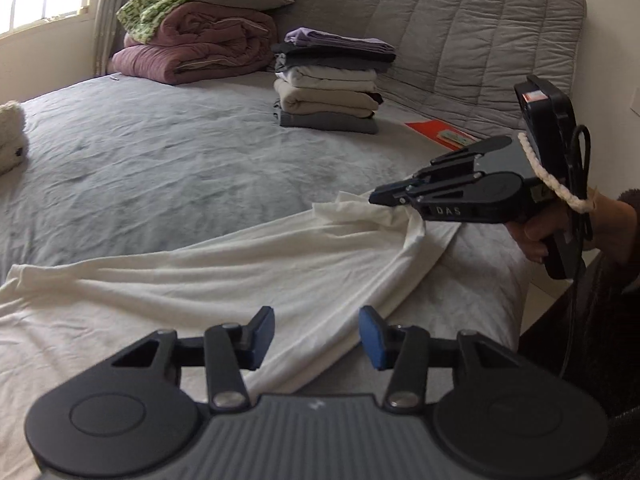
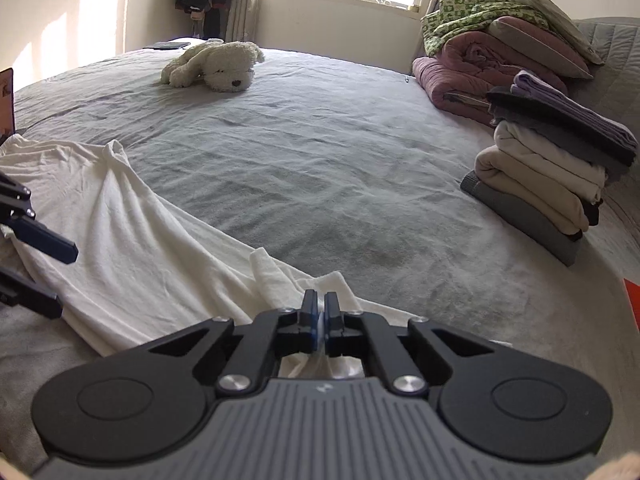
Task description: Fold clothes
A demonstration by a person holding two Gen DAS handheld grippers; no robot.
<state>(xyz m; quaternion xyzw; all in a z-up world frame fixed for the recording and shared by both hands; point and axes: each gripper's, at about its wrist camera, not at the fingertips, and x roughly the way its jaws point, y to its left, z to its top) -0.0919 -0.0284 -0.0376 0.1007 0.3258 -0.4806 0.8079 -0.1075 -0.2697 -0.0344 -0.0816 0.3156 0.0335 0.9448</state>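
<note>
The white garment (image 1: pixel 240 280) lies spread along the near edge of the grey bed (image 1: pixel 160 160), one end bunched and lifted off the sheet where the right gripper (image 2: pixel 320 320) is clenched on a pinch of its cloth; a thin fold shows between the blue pads. The left gripper (image 1: pixel 317 336) hovers over the middle of the garment with its jaws apart and nothing between them, so only one corner is under control. That is the main risk, as I judge it — a pull from the right alone would drag the whole piece sideways into a rope instead of laying it flat, and the wrinkles already running from the pinch toward the far end would deepen. The pinch also looks shallow, near the tips of the pads, so a firm tug could let the fabric slip out. If the left jaws close where they now hang, they may catch a double layer or the sheet beneath. The stack of folded clothes (image 2: pixel 552 168) sits well apart toward the headboard, the plush dog (image 2: pixel 216 66) farther off — neither seems in the way.
</note>
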